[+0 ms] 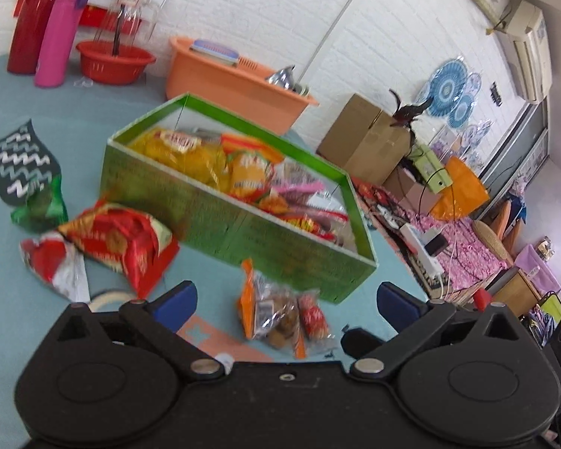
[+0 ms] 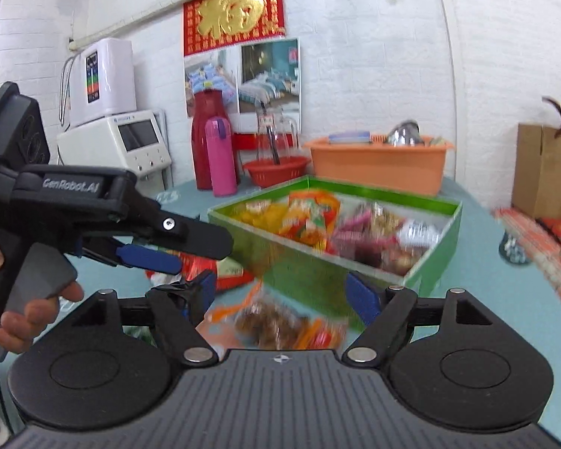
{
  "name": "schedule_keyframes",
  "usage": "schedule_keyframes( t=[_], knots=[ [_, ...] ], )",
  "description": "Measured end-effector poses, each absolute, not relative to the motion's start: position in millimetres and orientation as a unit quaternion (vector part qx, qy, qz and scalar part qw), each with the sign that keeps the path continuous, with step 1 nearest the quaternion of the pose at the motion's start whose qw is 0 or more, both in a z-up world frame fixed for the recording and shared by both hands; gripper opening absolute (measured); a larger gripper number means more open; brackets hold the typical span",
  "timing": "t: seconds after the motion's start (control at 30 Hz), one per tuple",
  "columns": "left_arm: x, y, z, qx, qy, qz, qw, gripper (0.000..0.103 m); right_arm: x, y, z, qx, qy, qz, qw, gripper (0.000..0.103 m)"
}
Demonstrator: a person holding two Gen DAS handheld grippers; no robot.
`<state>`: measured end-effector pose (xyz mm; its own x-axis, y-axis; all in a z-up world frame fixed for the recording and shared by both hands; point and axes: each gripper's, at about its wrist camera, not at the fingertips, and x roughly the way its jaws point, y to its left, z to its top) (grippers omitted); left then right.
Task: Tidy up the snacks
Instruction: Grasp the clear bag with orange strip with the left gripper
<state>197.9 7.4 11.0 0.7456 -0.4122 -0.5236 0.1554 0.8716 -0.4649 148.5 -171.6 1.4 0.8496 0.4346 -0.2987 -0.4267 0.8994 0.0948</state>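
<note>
A green box [image 1: 243, 224] holds several snack packets and stands on the blue table; it also shows in the right wrist view [image 2: 318, 273]. An orange-and-clear snack bag [image 1: 280, 318] lies on the table in front of the box, between my left gripper's open fingers. My left gripper [image 1: 286, 299] is open and empty above it. My right gripper [image 2: 284, 295] is open and empty over the same snack bag [image 2: 276, 323]. A red packet [image 1: 123, 243], a red-and-silver packet [image 1: 52, 262] and a green packet [image 1: 41, 205] lie left of the box.
An orange tub [image 1: 235, 78], a red basket [image 1: 114, 61], a pink flask [image 1: 58, 33] and a red jug [image 1: 37, 15] stand at the table's far side. A cardboard box [image 1: 366, 134] sits off the table to the right. The left gripper body [image 2: 104, 217] is beside my right one.
</note>
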Motion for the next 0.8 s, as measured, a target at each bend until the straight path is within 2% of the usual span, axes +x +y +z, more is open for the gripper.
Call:
schedule_keyframes(
  t=[0.33, 0.37, 0.43, 0.47, 0.6, 0.7, 0.77, 0.8],
  knots=[
    [238.7, -5.0, -17.7, -0.206, 0.355, -0.152, 0.899, 0.103, 141.3, -169.1, -27.5, 0.031, 0.213, 0.225, 0.950, 0.103],
    [241.5, -5.2, -20.1, -0.205, 0.360, -0.151, 0.898, 0.100, 140.0, -167.2, -28.0, 0.026, 0.212, 0.230, 0.949, 0.103],
    [246.8, -4.3, -26.9, -0.203, 0.374, -0.153, 0.892, 0.072, 140.7, -163.0, -27.7, 0.015, 0.214, 0.238, 0.947, 0.103],
    [246.8, -1.3, -29.8, -0.210, 0.379, -0.159, 0.887, 0.077, 141.2, -160.8, -27.7, 0.010, 0.214, 0.241, 0.947, 0.103],
    [228.9, 13.7, -29.6, -0.218, 0.381, -0.164, 0.883, 0.075, 149.1, -147.8, -29.9, -0.012, 0.221, 0.254, 0.941, 0.102],
    [212.4, 24.2, -29.4, -0.221, 0.379, -0.170, 0.882, 0.078, 156.7, -139.3, -30.9, -0.022, 0.245, 0.268, 0.931, 0.101],
    [204.5, 31.5, -30.3, -0.230, 0.377, -0.168, 0.882, 0.085, 159.6, -133.5, -31.0, -0.035, 0.245, 0.275, 0.929, 0.101],
    [202.6, 34.0, -31.0, -0.232, 0.376, -0.167, 0.881, 0.093, 160.7, -130.2, -31.3, -0.046, 0.242, 0.273, 0.930, 0.101]
  ],
)
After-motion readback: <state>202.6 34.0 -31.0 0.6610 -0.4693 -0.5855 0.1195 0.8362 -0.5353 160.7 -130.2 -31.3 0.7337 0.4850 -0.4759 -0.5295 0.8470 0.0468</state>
